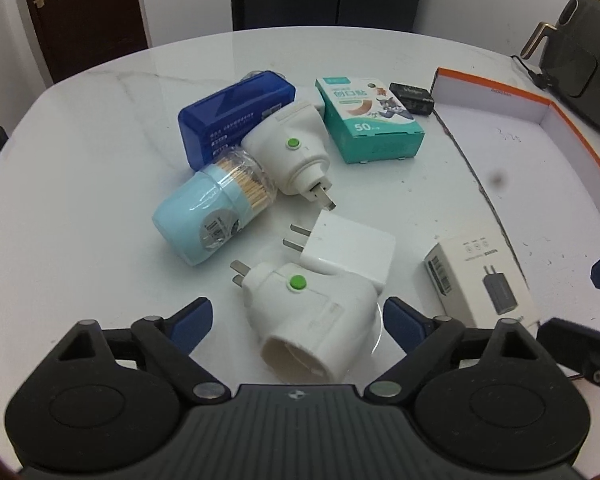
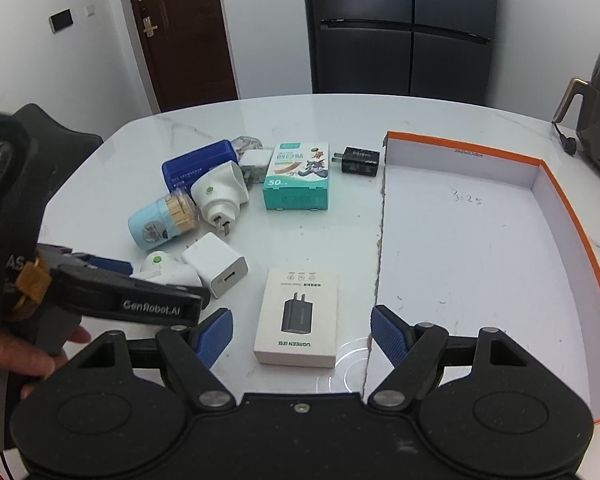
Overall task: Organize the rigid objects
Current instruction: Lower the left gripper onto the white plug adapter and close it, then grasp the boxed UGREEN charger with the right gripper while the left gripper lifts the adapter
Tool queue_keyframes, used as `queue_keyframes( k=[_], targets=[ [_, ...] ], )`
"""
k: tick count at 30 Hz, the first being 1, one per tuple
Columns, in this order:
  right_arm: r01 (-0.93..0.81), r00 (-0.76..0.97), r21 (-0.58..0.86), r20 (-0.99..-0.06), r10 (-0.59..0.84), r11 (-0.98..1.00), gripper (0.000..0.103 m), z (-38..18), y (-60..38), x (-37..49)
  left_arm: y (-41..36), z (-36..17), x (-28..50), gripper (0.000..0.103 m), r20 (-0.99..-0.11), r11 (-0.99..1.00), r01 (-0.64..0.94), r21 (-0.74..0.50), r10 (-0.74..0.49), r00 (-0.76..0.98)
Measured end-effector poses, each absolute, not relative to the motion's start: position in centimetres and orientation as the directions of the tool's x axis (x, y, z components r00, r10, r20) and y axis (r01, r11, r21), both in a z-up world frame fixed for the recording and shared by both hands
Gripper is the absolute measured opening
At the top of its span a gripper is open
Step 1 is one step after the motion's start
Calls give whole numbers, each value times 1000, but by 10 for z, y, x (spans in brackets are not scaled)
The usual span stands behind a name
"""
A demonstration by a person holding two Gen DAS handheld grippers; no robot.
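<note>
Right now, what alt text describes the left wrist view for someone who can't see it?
The open left gripper straddles a white plug adapter with a green button lying on a white marble table, pads not touching it. Beyond lie a white USB charger, toothpick jar and bandage box.

Glossy stone, smooth plastic, matt card

The table is polished white marble-look, throwing reflections. The plugs and charger are smooth white plastic; the blue case shiny translucent plastic. The toothpick jar pairs clear plastic with wood sticks. The tray and boxes are matt card; the pads ribbed.
</note>
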State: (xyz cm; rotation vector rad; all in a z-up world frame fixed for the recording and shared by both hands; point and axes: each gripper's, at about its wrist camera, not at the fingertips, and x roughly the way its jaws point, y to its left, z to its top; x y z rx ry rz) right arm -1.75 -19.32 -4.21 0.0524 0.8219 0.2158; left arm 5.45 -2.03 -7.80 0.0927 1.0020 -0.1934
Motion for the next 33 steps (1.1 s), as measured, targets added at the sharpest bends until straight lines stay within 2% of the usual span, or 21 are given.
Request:
queue_keyframes(
  k=[2,4,19,20,22,33],
  targets=[
    [-173,654,114,-729,201,978,89,-46,-190,-15,-18,-84,56,79,-847,974,227,-26,-142,512],
    [-178,648,104,-736,196,979,89,-50,-187,-11,-18,-84,53,73,-830,968,251,-6,-144,538],
    [-185,577,46,-804,146,982,89,-85,-160,33,17,-70,22,73,-799,973,224,-61,-182,573],
    [-181,565,61,-811,154,982,89,-88,-161,35,18,-69,21,73,-797,973,222,-63,-183,576],
    [-159,543,80,-825,155,984,72,-92,-162,38,18,-65,18,73,-791,974,216,-64,-182,584],
    [-125,627,105,-763,160,987,71,-53,-177,24,3,-41,12,73,-759,977,191,-91,-192,622]
  ],
)
